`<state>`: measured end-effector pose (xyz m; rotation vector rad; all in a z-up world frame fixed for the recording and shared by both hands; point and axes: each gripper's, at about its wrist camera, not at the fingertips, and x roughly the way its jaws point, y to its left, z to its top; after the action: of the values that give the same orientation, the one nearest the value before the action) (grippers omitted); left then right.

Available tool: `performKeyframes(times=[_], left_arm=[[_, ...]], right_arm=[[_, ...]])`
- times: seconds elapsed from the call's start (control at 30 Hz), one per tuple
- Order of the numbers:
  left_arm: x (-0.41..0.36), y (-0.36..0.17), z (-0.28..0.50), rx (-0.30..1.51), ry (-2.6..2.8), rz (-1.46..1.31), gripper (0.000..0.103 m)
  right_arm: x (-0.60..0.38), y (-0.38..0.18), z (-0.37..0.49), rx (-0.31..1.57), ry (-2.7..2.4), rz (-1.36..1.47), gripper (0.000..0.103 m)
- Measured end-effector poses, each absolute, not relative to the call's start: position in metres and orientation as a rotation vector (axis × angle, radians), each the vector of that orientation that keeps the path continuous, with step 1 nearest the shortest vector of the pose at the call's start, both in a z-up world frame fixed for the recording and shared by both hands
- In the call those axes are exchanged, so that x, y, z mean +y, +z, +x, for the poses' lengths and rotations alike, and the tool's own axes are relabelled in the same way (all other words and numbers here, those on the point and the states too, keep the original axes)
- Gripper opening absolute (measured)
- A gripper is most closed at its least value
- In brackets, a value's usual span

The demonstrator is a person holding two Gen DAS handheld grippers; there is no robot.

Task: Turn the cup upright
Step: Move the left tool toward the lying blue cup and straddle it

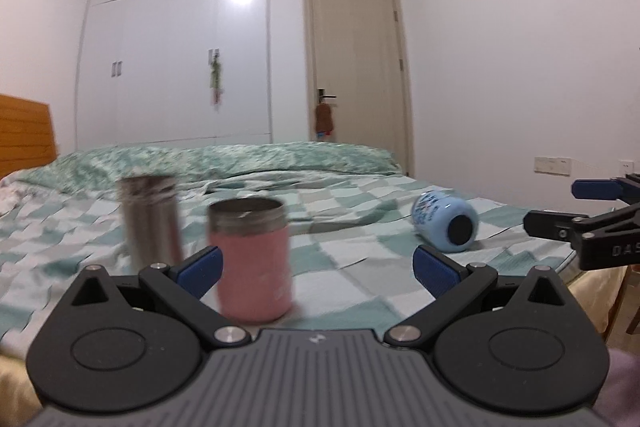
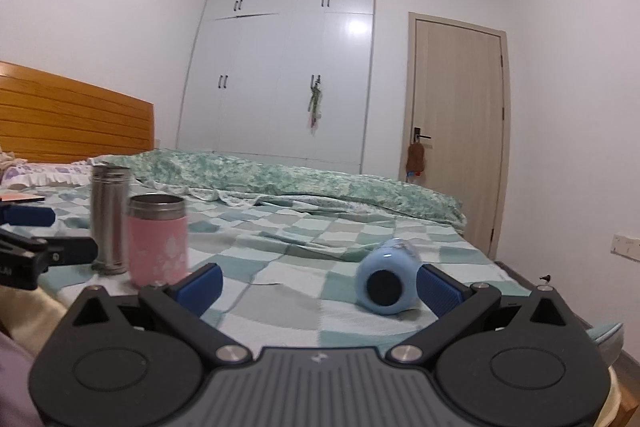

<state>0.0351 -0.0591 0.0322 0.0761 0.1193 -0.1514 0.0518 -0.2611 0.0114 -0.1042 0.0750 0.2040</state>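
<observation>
Blue cup (image 2: 387, 281): lying on its side on the bed (image 2: 280, 239), dark base facing the camera, not yet upright.
Right gripper (image 2: 320, 285): jaws spread wide, empty, cup just beside the right pad, likely lining up for a grasp.
Left gripper (image 1: 316, 269): jaws gaping, holding nothing.
Pink cup (image 1: 252, 259): standing upright already, just ahead.
Steel flask (image 1: 150, 223): standing behind it.

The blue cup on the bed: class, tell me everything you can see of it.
The blue cup is pale blue and smooth, with a printed pattern near its far end. It lies on its side on the checked bedspread, its round black base facing the cameras. Its mouth points away and cannot be seen. Only the bedspread touches it. The right gripper is open close by; one blue finger overlaps it in view, contact unclear.
</observation>
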Motion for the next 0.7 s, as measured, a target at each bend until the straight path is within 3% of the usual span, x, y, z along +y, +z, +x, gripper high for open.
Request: performKeyframes(times=[0.47,0.7], left_arm=[[-0.157,0.068,0.148,0.197,-0.307,0.170,0.103],[-0.205,0.079,0.222,0.350,-0.333,0.165,0.103]], right_arm=[[-0.346,0.040,0.130,0.192,0.143,-0.108,0.103],[-0.391,0.050,0.185,0.287,0.105,-0.100,0.103]])
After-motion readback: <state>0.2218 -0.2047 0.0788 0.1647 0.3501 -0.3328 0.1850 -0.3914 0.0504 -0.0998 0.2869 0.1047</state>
